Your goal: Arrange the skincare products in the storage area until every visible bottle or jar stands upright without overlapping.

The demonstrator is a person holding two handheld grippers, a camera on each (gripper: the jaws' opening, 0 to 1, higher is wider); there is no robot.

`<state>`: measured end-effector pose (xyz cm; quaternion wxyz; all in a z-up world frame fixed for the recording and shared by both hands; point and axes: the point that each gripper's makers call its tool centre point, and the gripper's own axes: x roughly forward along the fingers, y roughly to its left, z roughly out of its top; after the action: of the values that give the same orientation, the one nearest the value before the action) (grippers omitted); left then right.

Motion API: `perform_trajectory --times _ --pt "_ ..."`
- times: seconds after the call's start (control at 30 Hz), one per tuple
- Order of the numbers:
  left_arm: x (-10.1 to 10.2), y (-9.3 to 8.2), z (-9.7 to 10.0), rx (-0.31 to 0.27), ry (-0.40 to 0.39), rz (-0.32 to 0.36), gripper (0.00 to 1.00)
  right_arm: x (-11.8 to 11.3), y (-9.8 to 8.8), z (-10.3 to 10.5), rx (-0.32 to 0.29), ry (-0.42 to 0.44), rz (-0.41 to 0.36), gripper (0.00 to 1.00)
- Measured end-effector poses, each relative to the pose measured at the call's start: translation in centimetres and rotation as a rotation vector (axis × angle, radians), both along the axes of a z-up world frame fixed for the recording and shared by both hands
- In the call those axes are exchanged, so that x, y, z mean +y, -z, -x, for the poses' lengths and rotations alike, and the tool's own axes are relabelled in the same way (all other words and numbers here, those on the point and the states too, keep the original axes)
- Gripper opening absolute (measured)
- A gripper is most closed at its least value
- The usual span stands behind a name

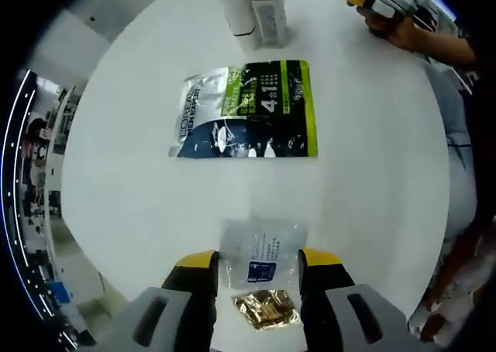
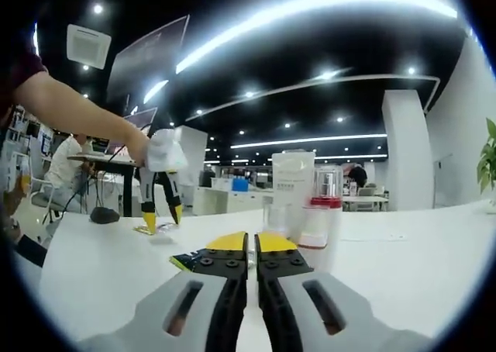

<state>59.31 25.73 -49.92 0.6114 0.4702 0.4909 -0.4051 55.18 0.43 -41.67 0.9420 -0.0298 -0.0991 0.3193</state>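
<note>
Below, left claw (image 1: 257,268) open astride sachet (image 1: 259,253) — right claw (image 2: 252,243) closed, empty, facing bottles (image 2: 293,183).

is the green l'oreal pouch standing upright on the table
No, the L'Oreal pouch lies flat on the white table, printed face up.

The left gripper view looks straight down from above the white table (image 1: 139,205), close to it. The right gripper view sits low near the table (image 2: 403,274), looking across it. Both views share the table and the tall bottles (image 1: 256,11) (image 2: 293,193).
</note>
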Motion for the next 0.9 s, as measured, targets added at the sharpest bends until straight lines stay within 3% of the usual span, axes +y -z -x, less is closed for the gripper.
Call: perform_trajectory --times 0.33,0.6,0.9 --pt "-1.9 0.6 -2.6 -0.002 0.021 -0.010 0.42 0.4 0.4 0.0 0.007 -0.018 0.022 0.01" --pt "-1.9 0.1 -5.2 -0.011 0.029 -0.043 0.42 0.3 0.7 -0.2 0.015 -0.015 0.025 0.01" --pt "-2.9 0.5 -6.2 0.006 0.066 -0.091 0.42 0.1 0.8 -0.3 0.020 -0.010 0.029 0.01"
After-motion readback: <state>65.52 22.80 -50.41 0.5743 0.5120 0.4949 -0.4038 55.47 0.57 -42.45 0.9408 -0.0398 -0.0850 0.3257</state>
